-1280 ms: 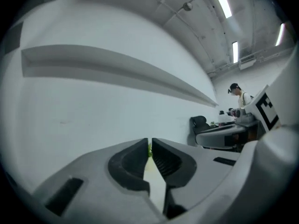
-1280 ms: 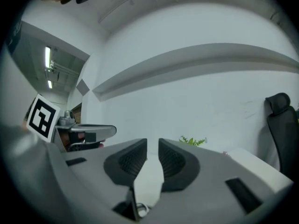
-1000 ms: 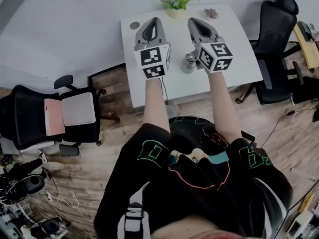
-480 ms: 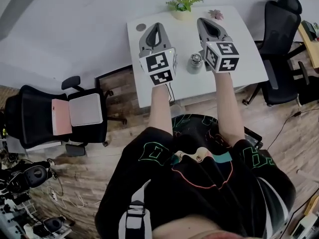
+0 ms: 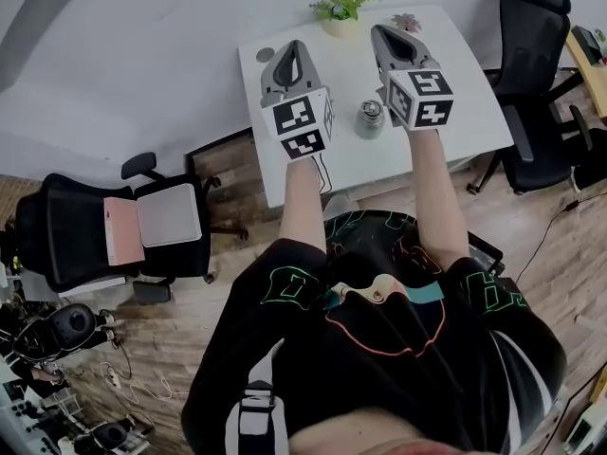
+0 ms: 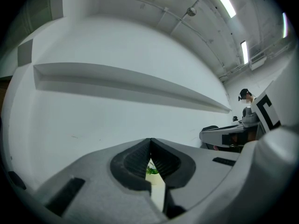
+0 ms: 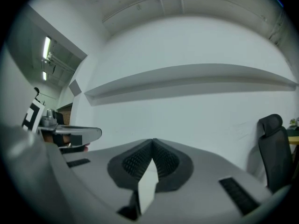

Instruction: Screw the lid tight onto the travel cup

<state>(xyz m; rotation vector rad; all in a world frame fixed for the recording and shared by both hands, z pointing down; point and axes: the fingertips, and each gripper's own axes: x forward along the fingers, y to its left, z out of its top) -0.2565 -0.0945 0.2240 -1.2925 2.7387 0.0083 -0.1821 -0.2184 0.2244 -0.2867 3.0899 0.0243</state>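
both grippers stay clenched and empty, as they were 1 second ago. the left hand-held gripper [image 5: 291,47] has its jaws pressed tip to tip with nothing between them, and so does the right hand-held gripper [image 5: 383,34]. they are held side by side above the white tabletop [image 5: 351,164], aimed at the far wall, in much the same pose as before. the travel cup [image 5: 370,118] stands upright on the tabletop between the 2 grippers, nearer the right 1, untouched and where it stood earlier. a small grey disc [image 5: 266,55] lies at the far left corner and a potted plant [image 5: 343,9] stands at the far edge. only the head view has shifted slightly.
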